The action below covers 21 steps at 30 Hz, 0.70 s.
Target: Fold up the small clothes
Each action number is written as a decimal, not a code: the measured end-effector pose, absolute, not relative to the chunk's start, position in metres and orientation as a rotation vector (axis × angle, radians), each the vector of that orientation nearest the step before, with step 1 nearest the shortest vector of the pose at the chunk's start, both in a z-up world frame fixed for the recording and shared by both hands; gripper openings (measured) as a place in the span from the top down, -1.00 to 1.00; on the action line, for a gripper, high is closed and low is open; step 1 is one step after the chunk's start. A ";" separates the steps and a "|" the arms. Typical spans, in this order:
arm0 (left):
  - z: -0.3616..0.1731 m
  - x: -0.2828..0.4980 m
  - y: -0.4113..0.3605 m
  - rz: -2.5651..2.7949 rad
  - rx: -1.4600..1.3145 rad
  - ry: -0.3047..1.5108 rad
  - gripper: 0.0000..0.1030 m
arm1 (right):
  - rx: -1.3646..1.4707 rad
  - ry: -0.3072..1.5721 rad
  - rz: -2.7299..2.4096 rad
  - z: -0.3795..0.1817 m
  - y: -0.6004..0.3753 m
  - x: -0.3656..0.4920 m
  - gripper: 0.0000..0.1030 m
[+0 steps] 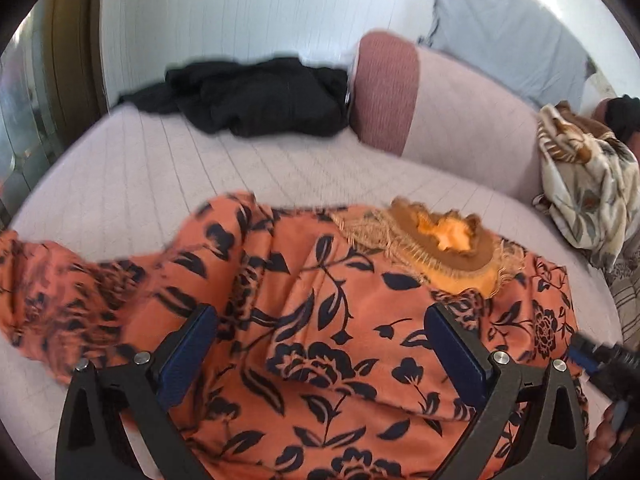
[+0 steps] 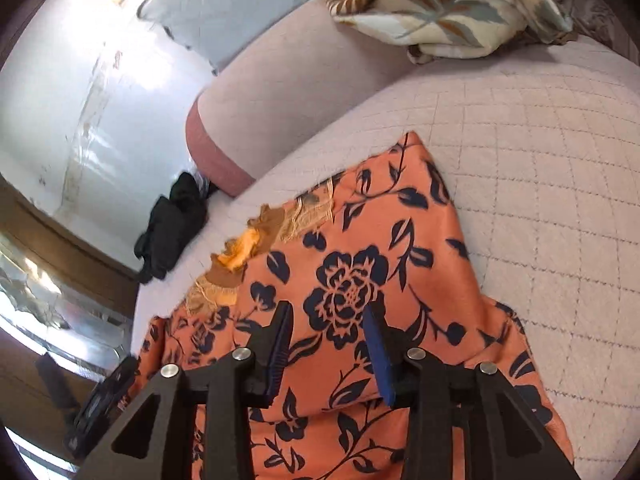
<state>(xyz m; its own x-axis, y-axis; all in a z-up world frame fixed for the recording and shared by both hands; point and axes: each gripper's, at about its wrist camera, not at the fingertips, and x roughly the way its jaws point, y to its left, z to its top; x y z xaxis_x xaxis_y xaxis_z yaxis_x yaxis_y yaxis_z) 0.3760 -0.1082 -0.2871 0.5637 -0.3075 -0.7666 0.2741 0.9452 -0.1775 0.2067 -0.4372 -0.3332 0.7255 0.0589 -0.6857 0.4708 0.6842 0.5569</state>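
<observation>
my left gripper (image 1: pixel 320 320) gapes wide and my right gripper (image 2: pixel 326 320) stands narrowly parted, both empty above the orange floral garment (image 1: pixel 320 300) spread on the quilted bed (image 1: pixel 120 184). beyond lie black clothes (image 1: pixel 256 96).

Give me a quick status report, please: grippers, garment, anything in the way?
Left gripper open, right gripper open, both over the orange floral garment. Garment rumpled on the bed, not gripped. Nothing on top of it.

You had a black bundle of cloth (image 1: pixel 256 96) lying on the quilted bed cover (image 1: pixel 168 176) near the wall (image 1: pixel 224 12). A pink bolster (image 1: pixel 440 108) lay beside it, with a leaf-print blanket (image 1: pixel 588 184) heaped at its other end.
</observation>
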 end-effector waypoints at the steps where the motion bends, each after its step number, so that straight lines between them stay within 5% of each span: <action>1: -0.295 0.381 -0.108 -0.343 -0.048 0.936 -0.97 | 0.815 0.771 -0.264 -0.342 -0.440 0.211 0.22; 2: -0.300 0.385 -0.108 -0.349 -0.058 0.957 -0.91 | 0.847 0.813 -0.278 -0.351 -0.442 0.212 0.22; 4: -0.310 0.392 -0.110 -0.371 -0.068 1.017 -0.20 | 0.917 0.828 -0.277 -0.360 -0.445 0.208 0.23; 6: -0.321 0.396 -0.112 -0.375 -0.060 1.074 0.08 | 0.944 0.831 -0.277 -0.363 -0.447 0.216 0.24; 15: -0.315 0.390 -0.099 -0.377 -0.047 1.031 0.78 | 0.980 0.830 -0.291 -0.353 -0.449 0.202 0.24; 21: -0.298 0.378 -0.101 -0.365 -0.013 1.002 0.88 | 0.937 0.730 -0.259 -0.333 -0.436 0.200 0.22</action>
<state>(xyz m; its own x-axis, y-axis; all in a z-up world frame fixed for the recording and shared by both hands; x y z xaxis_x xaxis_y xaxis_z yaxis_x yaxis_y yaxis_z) 0.3781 -0.1008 -0.2980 0.4831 -0.3050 -0.8207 0.2936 0.9395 -0.1764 0.1996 -0.4363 -0.3329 0.7354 0.1023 -0.6698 0.5014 0.5828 0.6395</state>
